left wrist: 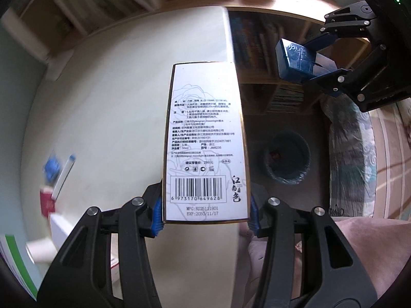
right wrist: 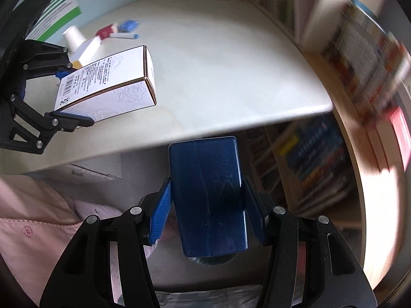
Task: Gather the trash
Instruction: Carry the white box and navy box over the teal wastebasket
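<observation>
- At the desk edge: pale desk (right wrist: 218, 77) above, floor with dark round bin (left wrist: 286, 157) below and beside it.
- White carton (left wrist: 205, 138), largest piece of trash, clamped at its barcode end by the left gripper (left wrist: 205, 211); jaws partly closed, pads pressed on both long sides.
- Blue box (right wrist: 208, 195), smaller, pinched across its width by the right gripper (right wrist: 206, 211) (jaws likewise partly closed), out past the desk edge.
- Advised handling: bring each piece squarely over the bin mouth before release; carton long, so best kept end-down to clear the rim.
- Remaining on the desk: paper cup (right wrist: 73, 37), small red box (right wrist: 106, 32), marker (right wrist: 123, 36).
- Hard to make out: bin contents dim; shelves and books motion-blurred; bin almost wholly hidden behind the blue box in the right view.
</observation>
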### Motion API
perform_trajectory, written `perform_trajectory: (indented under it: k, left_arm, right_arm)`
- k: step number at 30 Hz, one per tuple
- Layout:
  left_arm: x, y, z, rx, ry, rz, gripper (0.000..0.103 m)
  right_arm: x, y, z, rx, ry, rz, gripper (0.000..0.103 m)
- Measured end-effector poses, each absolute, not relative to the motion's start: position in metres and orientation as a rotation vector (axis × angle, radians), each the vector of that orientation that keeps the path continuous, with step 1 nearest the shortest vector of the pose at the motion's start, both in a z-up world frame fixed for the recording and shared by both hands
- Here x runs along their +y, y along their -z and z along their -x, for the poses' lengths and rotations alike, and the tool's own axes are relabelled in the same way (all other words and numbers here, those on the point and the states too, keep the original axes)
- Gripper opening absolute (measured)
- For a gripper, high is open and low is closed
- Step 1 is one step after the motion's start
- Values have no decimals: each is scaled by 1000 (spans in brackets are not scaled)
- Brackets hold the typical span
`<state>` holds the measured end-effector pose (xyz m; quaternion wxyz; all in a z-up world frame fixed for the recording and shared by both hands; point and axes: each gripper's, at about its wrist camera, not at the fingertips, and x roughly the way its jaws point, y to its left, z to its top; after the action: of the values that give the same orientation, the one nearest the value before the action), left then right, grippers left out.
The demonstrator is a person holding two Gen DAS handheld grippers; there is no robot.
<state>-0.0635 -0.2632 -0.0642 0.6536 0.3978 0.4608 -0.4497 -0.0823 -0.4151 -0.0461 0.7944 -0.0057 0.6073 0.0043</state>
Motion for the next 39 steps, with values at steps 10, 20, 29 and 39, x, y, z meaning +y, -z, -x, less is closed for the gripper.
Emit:
perform_trajectory:
  k: [10,20,29,39]
  left_arm:
    - [-320,80,117,1025,1184,-1021,46]
    - [-356,112,168,1058,1307,-1120,46]
    - [-379,161,211,1117,1368,-1230,46]
    - [-408,224,251,1190,1403,-1362,46]
  right_arm:
    - [-452,64,156,1317,145,-155,55]
    - [-473,91,221,1317,268,-318,55]
    - [-486,140,276,1324,389,-501,55]
    - [-496,200,320,1317,487,-678,55]
